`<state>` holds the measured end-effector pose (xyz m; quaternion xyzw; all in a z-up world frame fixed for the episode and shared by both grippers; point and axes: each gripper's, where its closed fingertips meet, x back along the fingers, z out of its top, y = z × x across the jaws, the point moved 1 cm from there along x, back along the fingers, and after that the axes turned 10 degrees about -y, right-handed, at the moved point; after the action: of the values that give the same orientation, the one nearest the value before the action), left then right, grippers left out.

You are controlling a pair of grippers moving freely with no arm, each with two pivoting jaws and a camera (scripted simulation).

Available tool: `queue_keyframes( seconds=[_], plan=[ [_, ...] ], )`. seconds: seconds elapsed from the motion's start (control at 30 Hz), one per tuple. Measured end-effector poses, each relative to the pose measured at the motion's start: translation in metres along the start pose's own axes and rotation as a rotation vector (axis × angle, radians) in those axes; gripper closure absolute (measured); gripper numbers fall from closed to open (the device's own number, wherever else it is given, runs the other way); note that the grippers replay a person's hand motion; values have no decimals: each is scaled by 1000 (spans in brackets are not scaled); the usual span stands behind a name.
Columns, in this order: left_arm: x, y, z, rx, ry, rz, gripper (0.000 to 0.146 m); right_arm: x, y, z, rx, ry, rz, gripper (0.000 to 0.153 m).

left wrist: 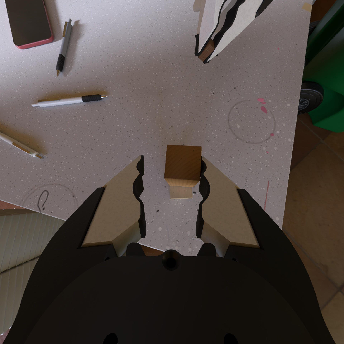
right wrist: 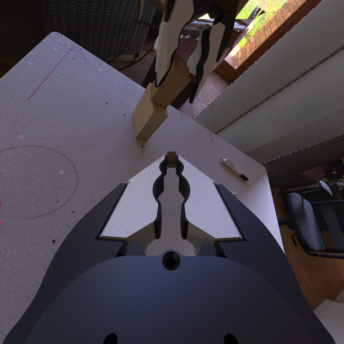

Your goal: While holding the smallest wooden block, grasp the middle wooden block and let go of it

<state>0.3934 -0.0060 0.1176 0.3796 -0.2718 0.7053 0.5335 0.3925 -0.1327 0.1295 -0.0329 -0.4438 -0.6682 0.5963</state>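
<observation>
L gripper, own view: fingers spread wide over the table. The middle block, mid-brown wood, stands between them, off-centre: its R face sits against or just beside the R fingertip, clear gap to the L fingertip. No squeeze evident. It stands on top of a paler, larger block, which rests on the table. In the R wrist view the same gripper comes in from above, fingers either side of the middle block; one finger overlaps its face, the other stands apart. Pale block below it, near the table edge.

R gripper, own view: fingers narrow, pinched at the tips on the smallest block, dark brown, held off the table. In the L wrist view that gripper is farther off, with the small block clamped at its tips.

Beyond, L wrist view: three pens on the table – one at L edge, one mid, one farther. Phone, red-edged case, far L corner. Green wheeled bin on the floor past the table's R edge.
</observation>
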Motion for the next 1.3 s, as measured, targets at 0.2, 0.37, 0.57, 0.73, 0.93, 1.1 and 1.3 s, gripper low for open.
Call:
queue_keyframes(
  seconds=[0.2,0.37,0.57,0.73,0.93,1.1,1.3],
  plan=[
    [0,0,0,0,1,-2,87,0,0,0,-4,2,3,145],
    [0,0,0,0,1,-3,87,0,-1,0,-3,5,5,145],
    [0,-1,1,0,2,-5,87,0,-1,1,-2,11,5,145],
    [0,-1,2,2,7,-6,87,0,0,0,-2,9,6,145],
    [-1,-1,3,1,6,-7,87,-1,-1,0,0,9,10,145],
    [-1,-1,3,3,8,-7,87,-1,0,0,69,-10,12,145],
    [-2,-1,3,3,2,-2,87,-3,3,3,78,-70,77,145]
  ],
)
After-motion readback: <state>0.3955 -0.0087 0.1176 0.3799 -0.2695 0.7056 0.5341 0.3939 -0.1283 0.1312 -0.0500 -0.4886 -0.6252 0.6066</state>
